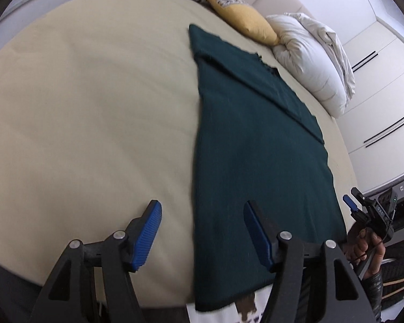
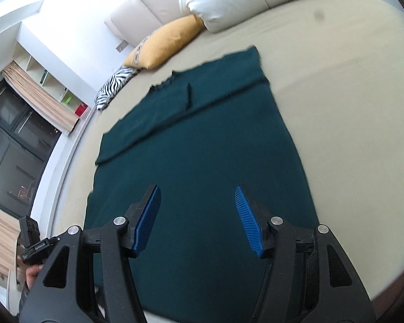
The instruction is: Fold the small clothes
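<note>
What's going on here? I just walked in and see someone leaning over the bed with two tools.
A person is folding a dark green cloth laid flat on the beige bed, holding a gripper in each hand. The far strip of the cloth is already folded over. Both the left gripper and the right gripper are open and hold nothing; the cloth lies loose beneath them. A yellow pillow and a white duvet sit at the head of the bed.

The left gripper and right gripper had matte black frames, silver round screws and ribbed blue pads; a dark sleeve showed.
</note>
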Action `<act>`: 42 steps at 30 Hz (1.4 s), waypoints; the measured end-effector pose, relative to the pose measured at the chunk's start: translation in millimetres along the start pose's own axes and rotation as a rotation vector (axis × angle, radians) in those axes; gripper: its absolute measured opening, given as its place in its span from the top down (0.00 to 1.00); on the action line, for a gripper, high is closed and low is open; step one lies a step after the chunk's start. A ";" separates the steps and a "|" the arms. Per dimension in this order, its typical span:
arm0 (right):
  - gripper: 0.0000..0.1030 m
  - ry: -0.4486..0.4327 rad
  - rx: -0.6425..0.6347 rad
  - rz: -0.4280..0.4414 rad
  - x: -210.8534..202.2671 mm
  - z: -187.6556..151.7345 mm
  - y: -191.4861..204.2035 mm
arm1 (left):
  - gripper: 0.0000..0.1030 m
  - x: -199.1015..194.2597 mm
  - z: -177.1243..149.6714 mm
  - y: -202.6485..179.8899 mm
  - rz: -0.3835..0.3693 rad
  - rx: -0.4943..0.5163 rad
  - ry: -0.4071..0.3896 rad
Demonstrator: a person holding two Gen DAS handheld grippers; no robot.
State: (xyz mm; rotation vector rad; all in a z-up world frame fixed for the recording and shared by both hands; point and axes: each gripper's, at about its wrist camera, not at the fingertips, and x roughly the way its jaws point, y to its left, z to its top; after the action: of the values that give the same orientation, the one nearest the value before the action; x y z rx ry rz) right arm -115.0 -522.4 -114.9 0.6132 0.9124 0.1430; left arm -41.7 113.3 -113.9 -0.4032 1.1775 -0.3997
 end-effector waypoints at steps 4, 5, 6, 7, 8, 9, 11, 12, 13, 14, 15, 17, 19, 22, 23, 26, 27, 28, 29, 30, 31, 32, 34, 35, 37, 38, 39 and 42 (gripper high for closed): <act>0.46 0.009 0.052 0.011 -19.3 -21.4 -25.3 | 0.42 3.0 -18.5 -2.7 -0.029 0.005 0.055; 0.46 0.009 0.064 0.014 -24.8 -25.3 -31.1 | 0.44 5.3 -19.6 -3.3 -0.037 0.005 0.071; 0.46 0.009 0.078 0.016 -30.1 -28.5 -37.7 | 0.46 7.4 -23.2 -3.3 -0.047 0.003 0.085; 0.46 0.009 0.090 0.014 -33.2 -30.7 -42.9 | 0.50 8.9 -25.4 -2.1 -0.053 -0.003 0.096; 0.46 0.010 0.102 0.011 -37.8 -33.7 -49.1 | 0.55 10.6 -27.0 -0.8 -0.058 -0.010 0.106; 0.46 0.011 0.115 0.006 -41.9 -36.5 -55.0 | 0.57 11.7 -27.6 0.6 -0.064 -0.018 0.116; 0.46 0.010 0.134 -0.006 -51.4 -43.2 -65.2 | 0.63 13.7 -29.2 2.2 -0.077 -0.038 0.131; 0.46 0.008 0.144 -0.010 -56.4 -45.9 -70.5 | 0.64 13.3 -29.9 2.5 -0.079 -0.041 0.135; 0.46 0.007 0.152 -0.012 -60.4 -48.4 -74.6 | 0.64 12.8 -29.8 2.5 -0.081 -0.041 0.136; 0.46 0.008 0.161 -0.016 -64.1 -50.4 -78.7 | 0.64 12.1 -30.3 2.1 -0.084 -0.041 0.137; 0.46 0.012 0.168 -0.021 -67.7 -51.6 -83.2 | 0.64 12.0 -31.0 1.9 -0.086 -0.043 0.136; 0.46 0.020 0.179 -0.028 -74.1 -54.4 -90.0 | 0.65 12.5 -31.9 1.4 -0.086 -0.041 0.135; 0.46 0.032 0.186 -0.028 -77.2 -56.1 -92.5 | 0.77 13.4 -31.8 2.1 -0.086 -0.035 0.139; 0.46 0.065 0.174 -0.041 -77.8 -56.8 -91.4 | 0.90 14.7 -33.7 2.2 -0.091 -0.033 0.144; 0.46 0.083 0.168 -0.047 -77.1 -57.3 -91.2 | 0.91 14.4 -34.1 1.5 -0.092 -0.031 0.142; 0.46 0.126 0.160 -0.068 -73.4 -58.6 -88.9 | 0.92 11.8 -34.4 -0.2 -0.094 -0.022 0.133; 0.47 0.139 0.158 -0.076 -72.5 -58.4 -88.4 | 0.92 10.9 -34.4 -0.6 -0.095 -0.018 0.131; 0.50 0.150 0.159 -0.082 -72.1 -58.5 -89.0 | 0.92 10.2 -34.7 -0.7 -0.097 -0.014 0.129; 0.53 0.164 0.160 -0.085 -71.5 -57.8 -89.4 | 0.92 9.9 -34.8 -0.8 -0.097 -0.011 0.127; 0.54 0.183 0.157 -0.094 -70.5 -57.2 -89.5 | 0.93 9.2 -34.9 -0.9 -0.097 -0.009 0.126; 0.58 0.202 0.153 -0.104 -69.8 -56.3 -89.2 | 0.93 8.8 -35.1 -0.7 -0.099 -0.005 0.123; 0.61 0.215 0.150 -0.107 -69.5 -55.7 -89.1 | 0.93 7.8 -34.9 -1.1 -0.102 -0.003 0.119; 0.67 0.249 0.147 -0.102 -69.2 -55.9 -88.0 | 0.93 7.0 -34.3 -2.4 -0.109 0.001 0.112; 0.67 0.259 0.145 -0.096 -68.7 -57.2 -87.5 | 0.93 6.9 -33.9 -3.0 -0.113 0.003 0.110; 0.67 0.282 0.127 -0.084 -66.0 -60.8 -83.0 | 0.93 5.5 -33.6 -3.9 -0.123 0.011 0.105; 0.72 0.291 0.119 -0.080 -64.0 -62.9 -80.1 | 0.93 5.2 -33.5 -4.8 -0.126 0.015 0.102; 0.76 0.296 0.115 -0.077 -61.7 -65.3 -77.7 | 0.93 4.5 -33.5 -5.3 -0.131 0.018 0.099; 0.91 0.287 0.115 -0.070 -59.2 -68.6 -74.8 | 0.93 0.0 -32.3 -6.8 -0.148 0.022 0.086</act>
State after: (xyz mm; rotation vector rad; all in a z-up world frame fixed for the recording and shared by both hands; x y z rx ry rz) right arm -214.9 -575.7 -146.3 0.6773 1.2245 0.1172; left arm -72.6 104.5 -121.2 -0.4595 1.2299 -0.5631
